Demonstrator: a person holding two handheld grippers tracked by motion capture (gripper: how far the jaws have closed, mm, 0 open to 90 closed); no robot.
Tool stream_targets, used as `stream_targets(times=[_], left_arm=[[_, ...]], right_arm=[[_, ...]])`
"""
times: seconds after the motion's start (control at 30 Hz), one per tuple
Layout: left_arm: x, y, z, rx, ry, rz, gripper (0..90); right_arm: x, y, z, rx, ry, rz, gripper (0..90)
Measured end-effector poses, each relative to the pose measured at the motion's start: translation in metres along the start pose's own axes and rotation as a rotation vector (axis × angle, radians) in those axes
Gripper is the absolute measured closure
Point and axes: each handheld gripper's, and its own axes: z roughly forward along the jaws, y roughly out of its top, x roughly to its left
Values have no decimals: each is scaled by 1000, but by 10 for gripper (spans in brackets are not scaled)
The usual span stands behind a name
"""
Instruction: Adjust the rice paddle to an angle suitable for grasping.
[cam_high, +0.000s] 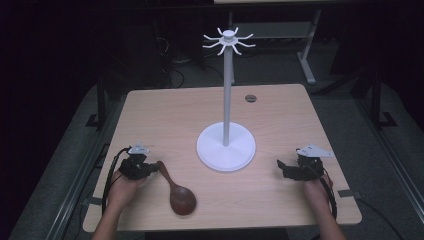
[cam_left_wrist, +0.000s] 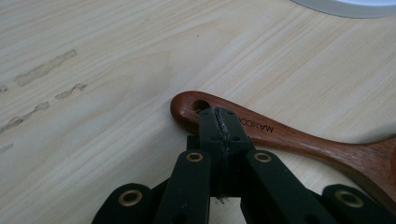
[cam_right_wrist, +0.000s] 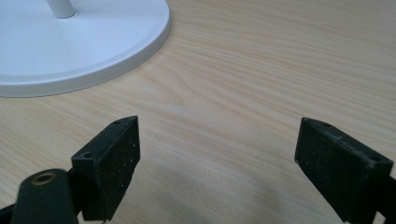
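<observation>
Lying flat near the table's (cam_high: 150, 107) front edge, the wooden spoon (cam_high: 177, 192) is going nowhere yet, though the left gripper (cam_high: 150, 169) is sitting at its handle end with jaws pressed together just beside the hanging hole, and I cannot tell whether they are pinching the wood. Further right, the white hook stand (cam_high: 226, 145) is waiting with its hooks bare, so lifting and hanging are looking like the work left. At the far right, the right gripper (cam_high: 281, 165) is resting with jaws spread wide, grasping nothing.
</observation>
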Motion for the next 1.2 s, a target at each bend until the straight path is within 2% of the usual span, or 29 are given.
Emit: stream_targets(times=[0.23, 0.33, 0.43, 0.53, 0.6, 0.77, 0.83, 0.93, 1.0, 1.07, 1.13, 1.2], left_arm=[[-7, 9, 9, -6, -16, 20, 896], [-13, 14, 15, -6, -31, 37, 896], [-17, 17, 18, -14, -48, 37, 897], [-25, 21, 25, -16, -62, 60, 896], [-28, 22, 26, -15, -67, 53, 896], [-42, 28, 34, -9, -93, 108, 896], [-45, 28, 36, -8, -99, 103, 897], [-52, 31, 38, 1, -106, 127, 896], [-54, 31, 37, 2, -111, 129, 896], [-61, 32, 32, -7, -134, 127, 896], [-74, 34, 28, -14, -185, 145, 896], [-78, 34, 28, -12, -198, 158, 896]], right_arm=[[0, 0, 0, 1, 2, -3, 137], [0, 0, 0, -1, 2, -1, 137], [0, 0, 0, 1, 2, -3, 137], [0, 0, 0, 1, 2, -3, 137], [0, 0, 0, 1, 2, -3, 137], [0, 0, 0, 2, 3, -2, 137], [0, 0, 0, 2, 3, -2, 137], [0, 0, 0, 1, 2, 0, 137], [0, 0, 0, 1, 2, 0, 137], [0, 0, 0, 1, 3, 1, 137], [0, 0, 0, 1, 3, 2, 137], [0, 0, 0, 1, 3, 2, 137]])
